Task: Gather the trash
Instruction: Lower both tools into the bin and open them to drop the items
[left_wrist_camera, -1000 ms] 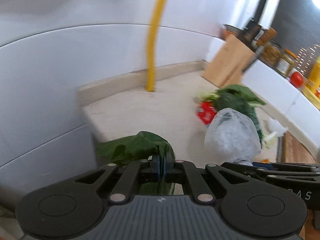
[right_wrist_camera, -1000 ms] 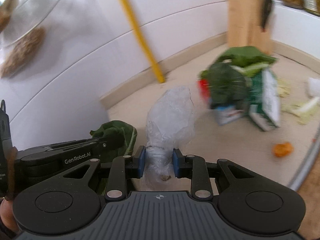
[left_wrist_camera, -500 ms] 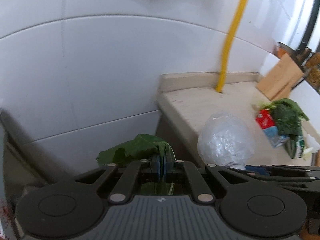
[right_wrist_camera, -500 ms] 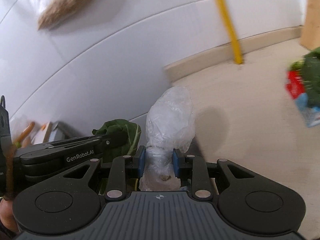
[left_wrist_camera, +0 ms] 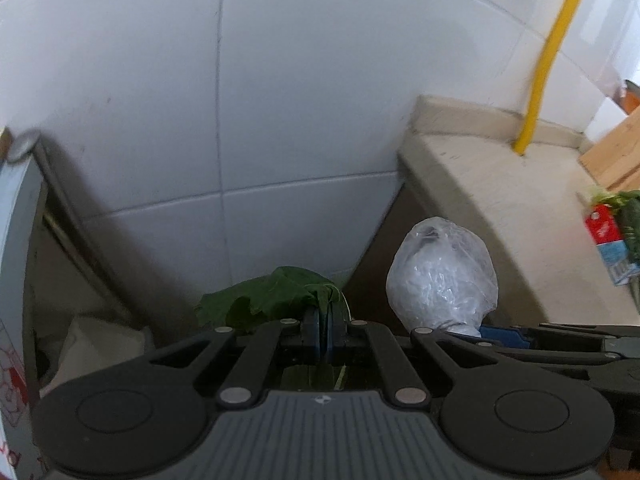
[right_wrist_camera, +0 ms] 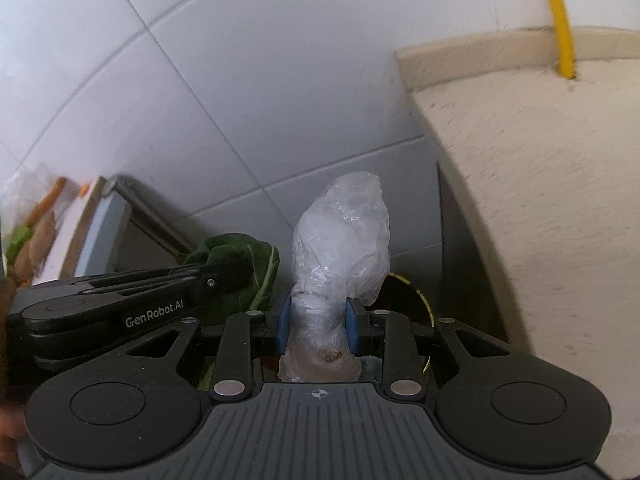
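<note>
The left gripper (left_wrist_camera: 325, 330) clenches a crumpled dark green leaf (left_wrist_camera: 276, 296); at its 3 o'clock, the right gripper (right_wrist_camera: 316, 326) grasps a scrunched clear plastic bag (right_wrist_camera: 342, 240).

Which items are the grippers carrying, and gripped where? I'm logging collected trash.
Left gripper pinches a green leaf by its edge; right gripper clamps a crumpled plastic bag at its twisted neck.

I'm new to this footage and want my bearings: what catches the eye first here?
The right tongs, clamped on a crumpled clear plastic bag at centre. Beside them, the left tongs pinch a dark green leaf. Both hang past the beige counter's end, before white wall tiles.
</note>
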A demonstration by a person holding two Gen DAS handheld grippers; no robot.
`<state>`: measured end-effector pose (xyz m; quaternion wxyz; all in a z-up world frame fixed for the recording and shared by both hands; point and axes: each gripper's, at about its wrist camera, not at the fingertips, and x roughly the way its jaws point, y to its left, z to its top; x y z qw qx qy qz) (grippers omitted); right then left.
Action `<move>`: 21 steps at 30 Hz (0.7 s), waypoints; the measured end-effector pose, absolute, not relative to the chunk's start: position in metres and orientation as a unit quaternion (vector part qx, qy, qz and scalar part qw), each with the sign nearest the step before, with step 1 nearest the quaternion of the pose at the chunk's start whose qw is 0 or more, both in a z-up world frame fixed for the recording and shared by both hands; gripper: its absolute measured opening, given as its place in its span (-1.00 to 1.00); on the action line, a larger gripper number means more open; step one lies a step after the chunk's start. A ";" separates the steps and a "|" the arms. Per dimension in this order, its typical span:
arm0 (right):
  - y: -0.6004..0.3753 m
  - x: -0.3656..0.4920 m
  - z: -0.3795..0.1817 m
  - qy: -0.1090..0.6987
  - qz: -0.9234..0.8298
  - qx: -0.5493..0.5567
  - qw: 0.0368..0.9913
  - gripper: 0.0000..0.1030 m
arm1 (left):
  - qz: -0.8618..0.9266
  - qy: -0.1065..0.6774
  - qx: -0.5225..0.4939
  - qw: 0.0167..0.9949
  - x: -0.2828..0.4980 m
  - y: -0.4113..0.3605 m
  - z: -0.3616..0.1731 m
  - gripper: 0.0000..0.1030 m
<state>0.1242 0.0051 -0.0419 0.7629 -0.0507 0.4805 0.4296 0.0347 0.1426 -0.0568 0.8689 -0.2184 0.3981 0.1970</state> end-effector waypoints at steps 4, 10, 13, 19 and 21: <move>0.018 0.128 -0.059 0.499 0.429 -0.061 0.751 -0.34 | 0.208 0.410 -0.227 0.859 0.036 0.150 -0.069 -0.99; 0.036 0.135 -0.083 0.520 0.426 -0.073 0.737 -0.33 | 0.220 0.425 -0.239 0.845 0.043 0.157 -0.087 -0.99; 0.042 0.142 -0.096 0.531 0.419 -0.080 0.733 -0.32 | 0.227 0.435 -0.246 0.836 0.050 0.161 -0.097 -0.98; 0.051 0.157 -0.128 0.561 0.400 -0.079 0.721 -0.26 | 0.240 0.455 -0.249 0.820 0.063 0.164 -0.118 -0.90; 0.053 0.160 -0.136 0.567 0.393 -0.078 0.719 -0.21 | 0.244 0.461 -0.251 0.816 0.065 0.164 -0.123 -0.85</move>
